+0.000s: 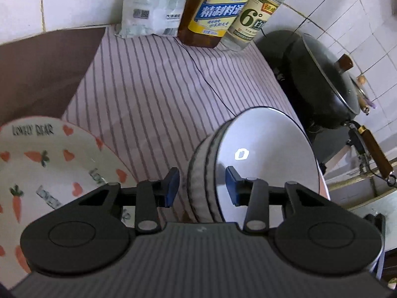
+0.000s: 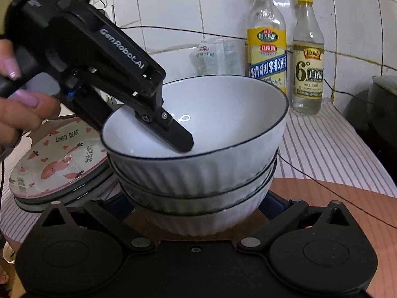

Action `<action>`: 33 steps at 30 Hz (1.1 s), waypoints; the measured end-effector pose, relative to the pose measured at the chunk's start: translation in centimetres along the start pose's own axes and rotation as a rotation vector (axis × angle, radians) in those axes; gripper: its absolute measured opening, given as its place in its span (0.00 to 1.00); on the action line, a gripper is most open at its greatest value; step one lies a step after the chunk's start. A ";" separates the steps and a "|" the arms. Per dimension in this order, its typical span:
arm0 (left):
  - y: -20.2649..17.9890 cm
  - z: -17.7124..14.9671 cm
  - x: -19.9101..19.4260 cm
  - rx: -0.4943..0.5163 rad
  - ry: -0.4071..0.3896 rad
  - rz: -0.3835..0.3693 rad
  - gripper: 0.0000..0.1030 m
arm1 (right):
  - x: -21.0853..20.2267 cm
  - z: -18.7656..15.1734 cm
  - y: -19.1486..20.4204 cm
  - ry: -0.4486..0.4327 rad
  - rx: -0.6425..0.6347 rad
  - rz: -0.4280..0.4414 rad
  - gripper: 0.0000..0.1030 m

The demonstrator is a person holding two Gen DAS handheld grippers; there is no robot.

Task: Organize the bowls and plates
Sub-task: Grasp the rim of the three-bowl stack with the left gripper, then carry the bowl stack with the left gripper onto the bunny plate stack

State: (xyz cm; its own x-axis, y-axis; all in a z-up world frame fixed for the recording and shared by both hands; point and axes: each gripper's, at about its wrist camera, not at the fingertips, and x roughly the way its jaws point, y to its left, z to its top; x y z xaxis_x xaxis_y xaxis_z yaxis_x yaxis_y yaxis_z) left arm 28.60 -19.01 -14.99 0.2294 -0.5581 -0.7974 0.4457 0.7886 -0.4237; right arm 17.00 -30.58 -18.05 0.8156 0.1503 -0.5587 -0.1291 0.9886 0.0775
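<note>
Bowls, three white ribbed ones nested near the two sauce bottles, are straddled at the rim by the left gripper, not visibly pinching, while the right gripper gapes released around the bottom one, likely steadying the stack beside the stacked plates.

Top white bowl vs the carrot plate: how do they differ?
The top bowl is deep, plain white with a thin dark rim line; the carrot plate is shallow, printed with carrots, hearts and lettering. The left gripper straddles the bowl's rim; nothing touches the plate. Each tops its own stack.
</note>
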 end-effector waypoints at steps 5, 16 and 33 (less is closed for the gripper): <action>0.0 -0.1 -0.1 -0.043 -0.016 0.008 0.34 | 0.5 0.2 -0.3 0.009 0.027 0.012 1.00; -0.9 -1.0 -0.7 0.030 -0.048 0.039 0.33 | 0.3 -0.1 0.0 -0.011 0.026 0.011 1.00; -1.6 -0.4 -7.3 0.066 -0.122 0.051 0.33 | -2.2 3.2 2.8 -0.092 -0.023 0.024 1.00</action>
State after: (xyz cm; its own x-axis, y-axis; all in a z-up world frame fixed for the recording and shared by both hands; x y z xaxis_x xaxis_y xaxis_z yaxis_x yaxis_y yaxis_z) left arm 25.87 -16.06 -8.65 0.3548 -0.5485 -0.7572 0.4857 0.8001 -0.3520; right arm 16.67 -28.14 -13.96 0.8605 0.1755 -0.4782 -0.1615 0.9843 0.0706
